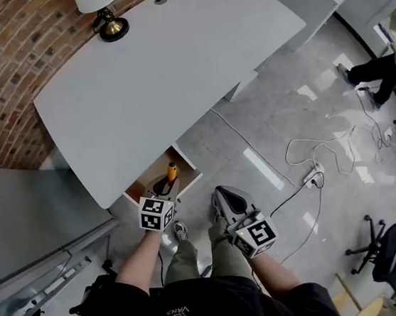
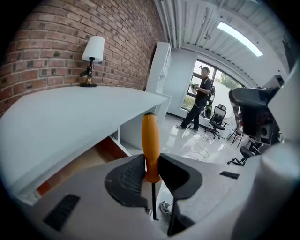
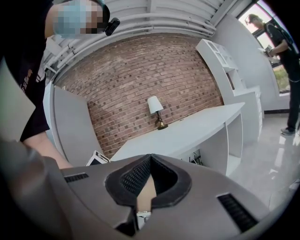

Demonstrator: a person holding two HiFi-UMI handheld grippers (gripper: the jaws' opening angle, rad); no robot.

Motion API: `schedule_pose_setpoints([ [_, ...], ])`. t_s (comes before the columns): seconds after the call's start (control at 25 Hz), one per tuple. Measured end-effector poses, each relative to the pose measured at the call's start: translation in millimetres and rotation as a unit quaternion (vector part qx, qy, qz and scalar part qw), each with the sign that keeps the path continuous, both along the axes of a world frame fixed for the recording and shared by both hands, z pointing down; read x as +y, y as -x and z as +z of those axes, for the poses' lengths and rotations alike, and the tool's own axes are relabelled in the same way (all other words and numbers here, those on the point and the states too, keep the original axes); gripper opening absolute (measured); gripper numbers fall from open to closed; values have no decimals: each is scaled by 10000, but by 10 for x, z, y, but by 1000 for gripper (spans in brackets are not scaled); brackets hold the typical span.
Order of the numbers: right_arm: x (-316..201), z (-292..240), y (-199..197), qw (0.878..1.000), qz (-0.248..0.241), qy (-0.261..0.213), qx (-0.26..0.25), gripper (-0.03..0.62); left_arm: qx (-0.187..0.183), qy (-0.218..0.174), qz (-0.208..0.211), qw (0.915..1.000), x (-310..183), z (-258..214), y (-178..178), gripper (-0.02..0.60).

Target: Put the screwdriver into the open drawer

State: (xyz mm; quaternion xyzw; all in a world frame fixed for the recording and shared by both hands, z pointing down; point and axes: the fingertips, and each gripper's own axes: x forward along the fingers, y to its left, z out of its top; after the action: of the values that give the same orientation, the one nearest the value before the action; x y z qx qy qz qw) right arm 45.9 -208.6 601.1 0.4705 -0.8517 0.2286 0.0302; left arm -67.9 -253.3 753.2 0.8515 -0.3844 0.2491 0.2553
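Observation:
The screwdriver (image 2: 151,140) has an orange handle and a thin dark shaft, and it stands upright between the jaws of my left gripper (image 2: 151,161), which is shut on the handle. In the head view the screwdriver (image 1: 172,172) and the left gripper (image 1: 167,188) hover over the open drawer (image 1: 146,184), which sticks out from under the white desk (image 1: 159,72). The drawer's brown inside (image 2: 89,161) lies just beyond the jaws, to the left. My right gripper (image 1: 230,198) hangs over the floor to the right of the drawer. Its jaws meet at the tips (image 3: 150,161) with nothing between them.
A lamp (image 1: 103,11) stands at the desk's far edge against the brick wall. Cables and a power strip (image 1: 315,175) lie on the grey floor to the right. Office chairs (image 1: 392,255) stand at the lower right. A person (image 2: 201,101) stands by the window.

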Motion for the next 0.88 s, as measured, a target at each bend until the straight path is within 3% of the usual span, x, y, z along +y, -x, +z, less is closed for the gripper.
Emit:
schedule_pose_setpoints([
  [0.32,-79,384,-40,9996,-133,233,-90,-5,-329,622,-26,9975,-149,744,0,91],
  [0.64,-222,697,-104,9987,-187,456,-129,-5,-862,1307,-64,9876,-337,1365,91,91],
  [0.88,-287,896,-184,9978,-176,620,-160,-5,-877,1759,-428,9796,-464,1686,122,91],
])
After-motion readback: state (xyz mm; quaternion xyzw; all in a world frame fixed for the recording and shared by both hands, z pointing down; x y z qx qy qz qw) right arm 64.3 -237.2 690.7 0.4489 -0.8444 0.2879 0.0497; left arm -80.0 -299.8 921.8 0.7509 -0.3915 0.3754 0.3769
